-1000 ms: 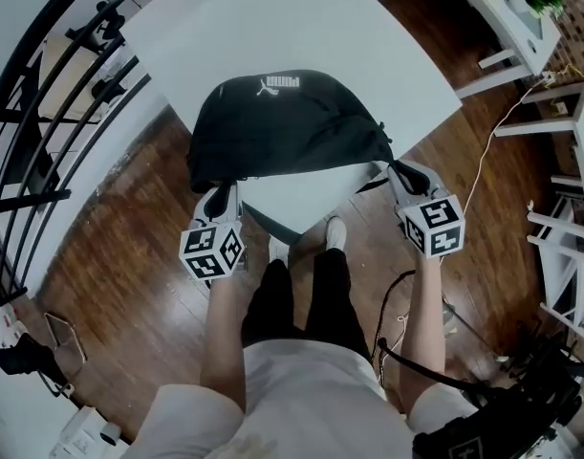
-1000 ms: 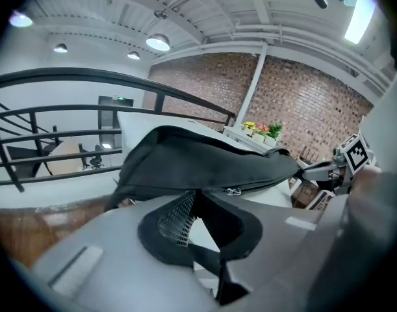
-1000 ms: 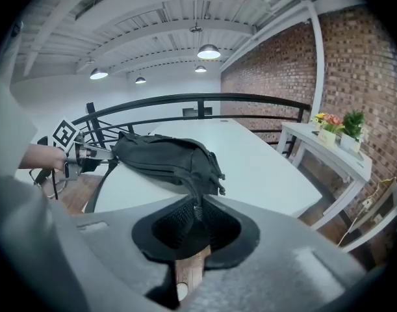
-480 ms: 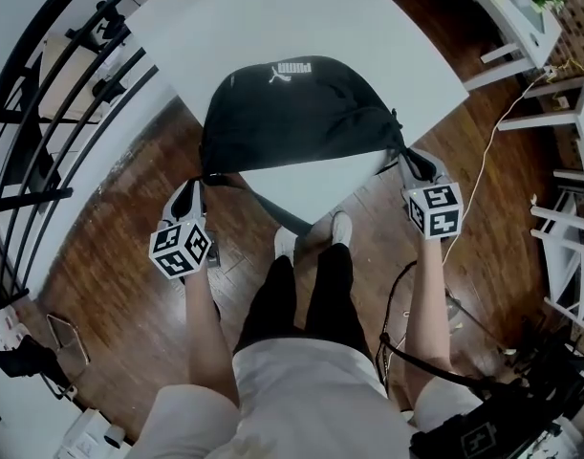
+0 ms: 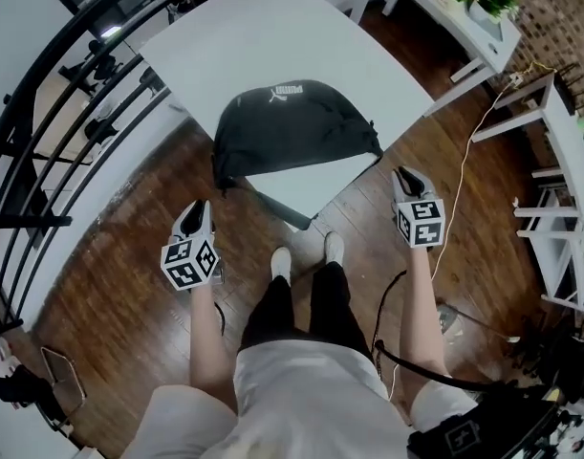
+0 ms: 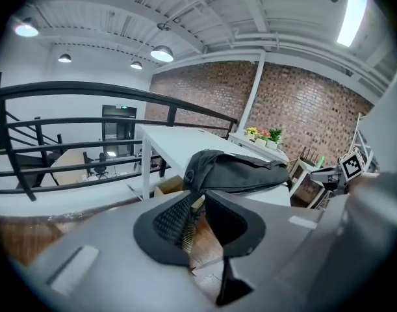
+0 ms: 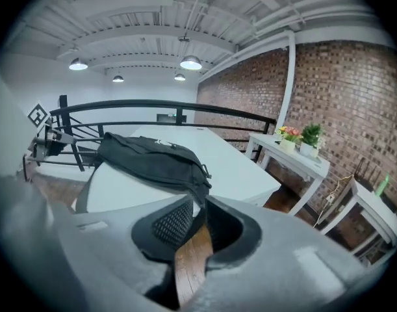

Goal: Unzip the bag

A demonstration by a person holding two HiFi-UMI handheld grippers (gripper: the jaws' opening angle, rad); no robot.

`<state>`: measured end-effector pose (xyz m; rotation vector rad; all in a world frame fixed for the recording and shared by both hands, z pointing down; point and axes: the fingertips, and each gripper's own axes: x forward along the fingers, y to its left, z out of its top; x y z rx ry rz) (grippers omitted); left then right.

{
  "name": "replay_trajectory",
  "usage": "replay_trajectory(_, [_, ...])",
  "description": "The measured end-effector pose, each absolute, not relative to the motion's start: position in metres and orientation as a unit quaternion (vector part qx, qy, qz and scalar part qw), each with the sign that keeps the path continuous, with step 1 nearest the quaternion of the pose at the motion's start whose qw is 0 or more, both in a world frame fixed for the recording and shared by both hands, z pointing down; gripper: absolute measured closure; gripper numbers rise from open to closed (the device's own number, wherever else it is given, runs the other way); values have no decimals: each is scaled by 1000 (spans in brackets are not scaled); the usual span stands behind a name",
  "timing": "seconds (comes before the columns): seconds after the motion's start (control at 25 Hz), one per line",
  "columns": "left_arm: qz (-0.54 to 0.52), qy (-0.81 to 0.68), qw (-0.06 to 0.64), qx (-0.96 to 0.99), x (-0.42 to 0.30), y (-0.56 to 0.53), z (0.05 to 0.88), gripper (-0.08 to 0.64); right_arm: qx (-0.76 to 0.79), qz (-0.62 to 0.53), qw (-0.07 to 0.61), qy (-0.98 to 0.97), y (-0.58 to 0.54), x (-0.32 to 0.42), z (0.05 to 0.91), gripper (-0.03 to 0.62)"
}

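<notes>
Bag [image 5: 296, 127], black, lies on the white counter [image 5: 272, 27] by the corner nearest the person, and neither claw touches it. Left claw [image 5: 198, 208] hangs over the wooden floor [image 5: 110, 256], its jaws just opened to a narrow gap with nothing between. Right claw [image 5: 404, 173], off the counter's other edge, is likewise slightly apart and empty.

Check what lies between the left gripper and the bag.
Only wooden floor and the edge of the white table, per the head view. On the left gripper the jaws have just been opening, nothing between them; the bag lies on the table beyond.
</notes>
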<state>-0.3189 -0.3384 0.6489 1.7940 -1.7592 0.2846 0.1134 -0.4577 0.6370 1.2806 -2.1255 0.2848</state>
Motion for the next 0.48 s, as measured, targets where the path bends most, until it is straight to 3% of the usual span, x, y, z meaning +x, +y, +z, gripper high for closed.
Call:
replay_trajectory(0.24, [72,-645,264,714,-283,-296,585,525,504,101,223,-828,-371,90,550,552])
replay_trajectory(0.48, [43,-622,195,757,-213,-244,517,541,468,78,121,-872,-284,64,482,600])
